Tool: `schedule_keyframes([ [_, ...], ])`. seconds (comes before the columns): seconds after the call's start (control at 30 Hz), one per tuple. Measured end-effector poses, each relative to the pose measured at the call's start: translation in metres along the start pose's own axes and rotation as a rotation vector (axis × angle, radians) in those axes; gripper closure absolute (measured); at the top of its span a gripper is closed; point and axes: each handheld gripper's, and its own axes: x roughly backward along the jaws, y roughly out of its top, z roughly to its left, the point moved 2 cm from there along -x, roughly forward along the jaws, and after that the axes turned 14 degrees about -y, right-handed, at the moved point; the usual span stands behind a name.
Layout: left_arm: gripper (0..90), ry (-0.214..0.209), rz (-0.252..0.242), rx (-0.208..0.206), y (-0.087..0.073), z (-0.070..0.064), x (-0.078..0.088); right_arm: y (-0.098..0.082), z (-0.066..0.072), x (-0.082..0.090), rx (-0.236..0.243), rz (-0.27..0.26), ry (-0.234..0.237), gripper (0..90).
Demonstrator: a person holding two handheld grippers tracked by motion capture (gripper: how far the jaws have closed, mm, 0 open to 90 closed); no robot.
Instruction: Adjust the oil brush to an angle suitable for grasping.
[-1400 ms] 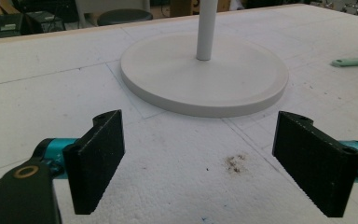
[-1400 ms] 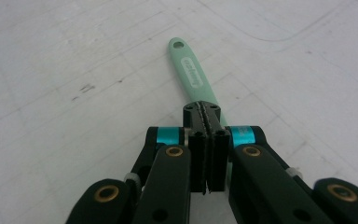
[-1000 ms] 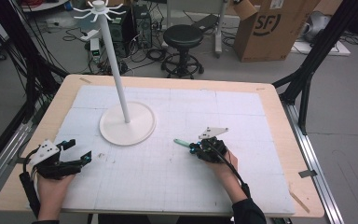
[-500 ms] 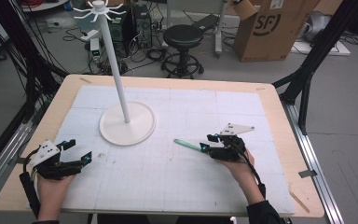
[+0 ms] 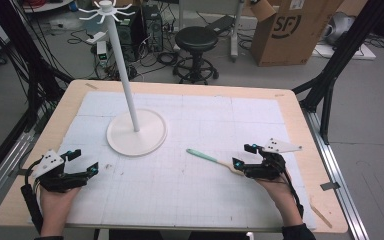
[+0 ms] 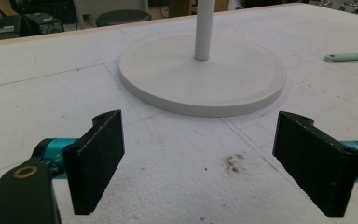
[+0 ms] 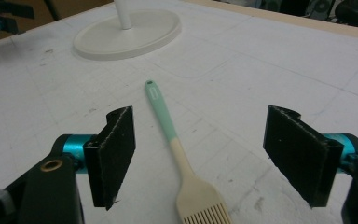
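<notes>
A mint-handled brush [image 7: 179, 158] lies flat on the white surface [image 5: 190, 200], between the wide jaws of the right claw [image 5: 243, 156], which have just been opening, apparently after release. The left claw [image 5: 82, 161] waits wide, empty. Next: back the right claw clear.

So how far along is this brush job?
The brush already lies flat on the white mat, set down. The right gripper has just been opening; its fingers flank the brush without touching it. The left gripper waits open near the white stand. Pulling the right hand clear seems to be what's left.
</notes>
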Motion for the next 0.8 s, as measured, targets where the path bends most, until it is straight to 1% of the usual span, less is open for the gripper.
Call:
schedule_keyframes([
  [0.13, 17.0, -0.002, 0.001, -0.001, 0.0, 0.0, 0.0, -0.004, -0.004, 0.002, -0.007, -0.005, 0.0, 21.2],
  [0.23, 17.0, 0.001, 0.002, -0.001, 0.0, 0.0, 0.0, -0.006, -0.007, 0.003, -0.004, -0.019, -0.005, 19.9],
  [0.4, 17.0, 0.003, 0.005, -0.005, 0.0, -0.001, 0.0, -0.007, -0.012, 0.006, -0.023, -0.029, -0.012, 18.1],
  [0.8, 17.0, 0.003, 0.005, 0.002, 0.0, 0.0, 0.0, -0.01, -0.015, 0.008, -0.033, -0.025, -0.019, 17.0],
])
